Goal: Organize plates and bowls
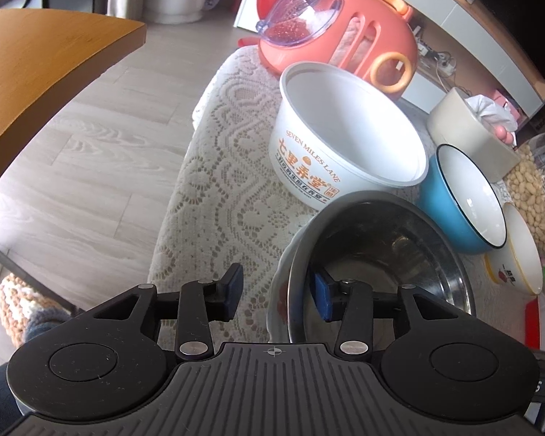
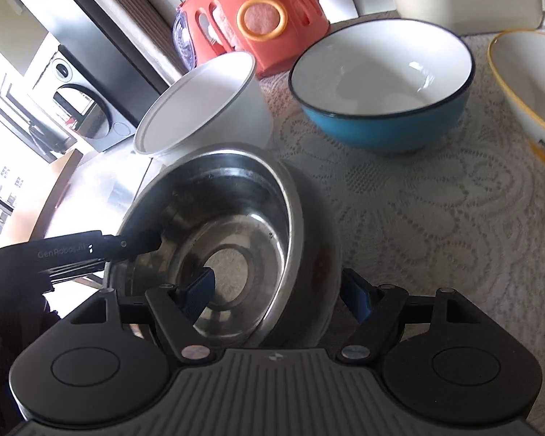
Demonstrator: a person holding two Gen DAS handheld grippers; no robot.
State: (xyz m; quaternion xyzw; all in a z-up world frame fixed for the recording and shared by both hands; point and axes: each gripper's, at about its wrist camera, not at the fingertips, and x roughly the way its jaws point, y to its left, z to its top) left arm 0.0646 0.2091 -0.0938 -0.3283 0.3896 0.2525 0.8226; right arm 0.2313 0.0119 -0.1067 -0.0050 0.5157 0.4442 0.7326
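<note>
A steel bowl sits in a white plate at the near edge of the lace-covered table. My left gripper is open, its jaws astride the left rim of bowl and plate. My right gripper is open, its jaws astride the right rim of the steel bowl; the left gripper's finger shows at the far rim. A white paper bowl, a blue bowl and a yellow-rimmed bowl stand behind.
An orange plastic basket and a beige container stand at the back. Peanuts lie at the right. A wooden table is to the left across the floor. The blue bowl and yellow-rimmed bowl are ahead of the right gripper.
</note>
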